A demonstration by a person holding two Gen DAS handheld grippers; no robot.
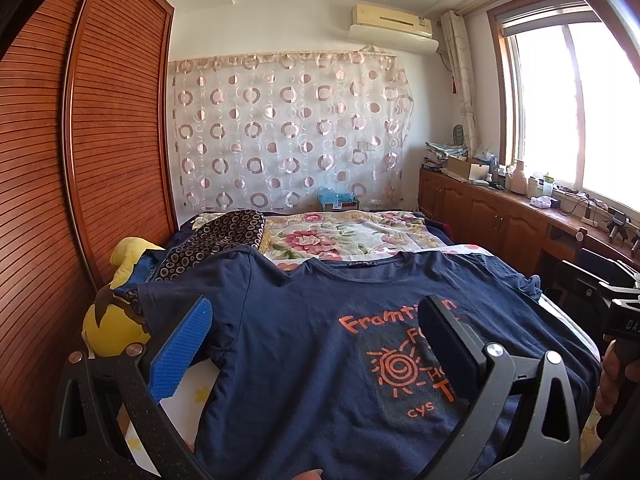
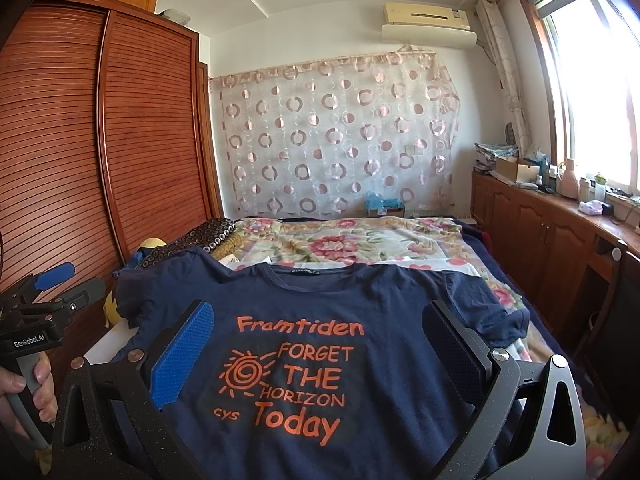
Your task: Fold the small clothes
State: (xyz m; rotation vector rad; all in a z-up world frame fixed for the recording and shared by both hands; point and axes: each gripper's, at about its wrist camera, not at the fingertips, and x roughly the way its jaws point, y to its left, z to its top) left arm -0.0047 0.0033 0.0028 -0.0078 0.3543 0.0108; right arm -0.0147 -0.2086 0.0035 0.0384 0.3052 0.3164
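- Nearest the lens in the left wrist view, the left tool [image 1: 320,344] is seen with its jaws spread wide and nothing gripped between them; a ribbed blue pad faces one finger [image 1: 182,350].
- In the right wrist view, the right tool [image 2: 320,350] is likewise held wide apart and empty, above the chest print of the shirt.
- At the left edge of the right wrist view, the left tool's handle is clasped by the left hand [image 2: 28,390], and the label "GenRobot.AI" can be read on its body.
- At the right edge of the left wrist view, part of the right hand [image 1: 616,376] is seen around a dark handle marked with letters that cannot be read in full.
- The navy T-shirt [image 2: 360,360] is spread flat, front up, on the near part of the bed [image 2: 516,300], with its collar towards the far end and both sleeves out to the sides.
- The orange print is read as "Framtiden", "FORGET THE HORIZON", "Today" and "cys", beside a spiral sun; the neck label is too small to be read.
- A yellow plush toy [image 1: 116,320] is seen just beside the shirt's left sleeve, against the wardrobe.
- Beyond the collar, a floral blanket [image 1: 344,236] and a dark ring-patterned cloth [image 1: 216,236] are laid on the bed.
- Further back, a louvred wooden wardrobe [image 1: 116,120], a circle-patterned curtain [image 1: 288,128], an air conditioner [image 1: 392,24] and a cluttered worktop [image 1: 556,212] under the window are shown.
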